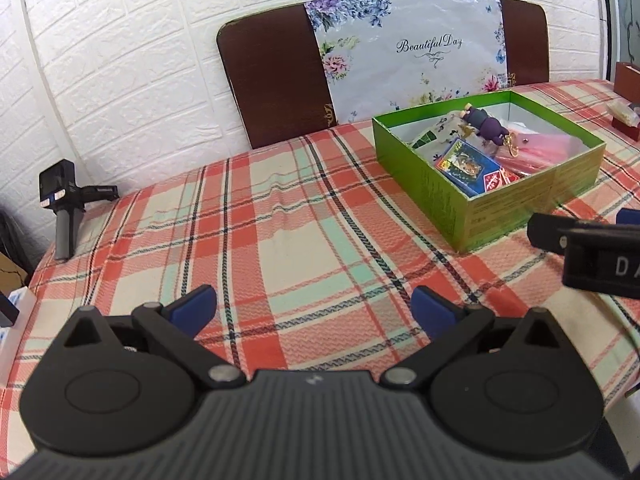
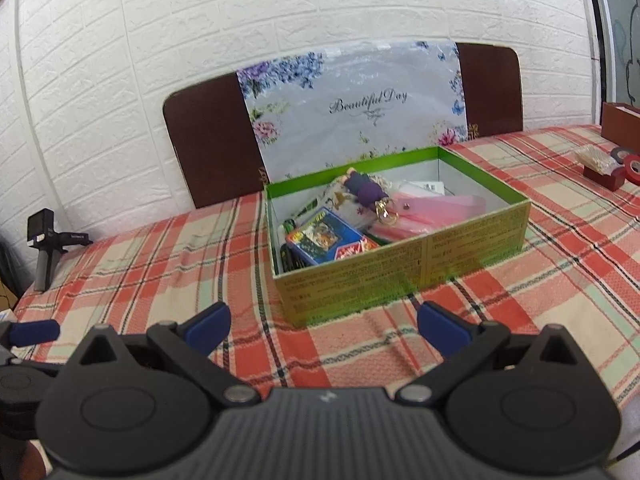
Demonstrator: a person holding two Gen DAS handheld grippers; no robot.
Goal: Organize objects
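A green open box (image 1: 516,204) (image 2: 404,276) stands on the plaid tablecloth. Inside lie a blue card pack (image 1: 468,164) (image 2: 324,236), a purple doll keychain (image 1: 486,122) (image 2: 368,190) and a pink pouch (image 1: 540,148) (image 2: 432,210). My left gripper (image 1: 314,308) is open and empty, low over the cloth to the left of the box. My right gripper (image 2: 324,322) is open and empty, just in front of the box. The right gripper's body shows at the right edge of the left wrist view (image 1: 592,252).
A brown board with a floral "Beautiful Day" sheet (image 1: 404,52) (image 2: 352,104) leans on the white brick wall behind the box. A small camera on a stand (image 1: 64,204) (image 2: 44,240) is at the table's left edge. Tape rolls (image 2: 630,166) and a small brown box (image 2: 604,172) sit far right.
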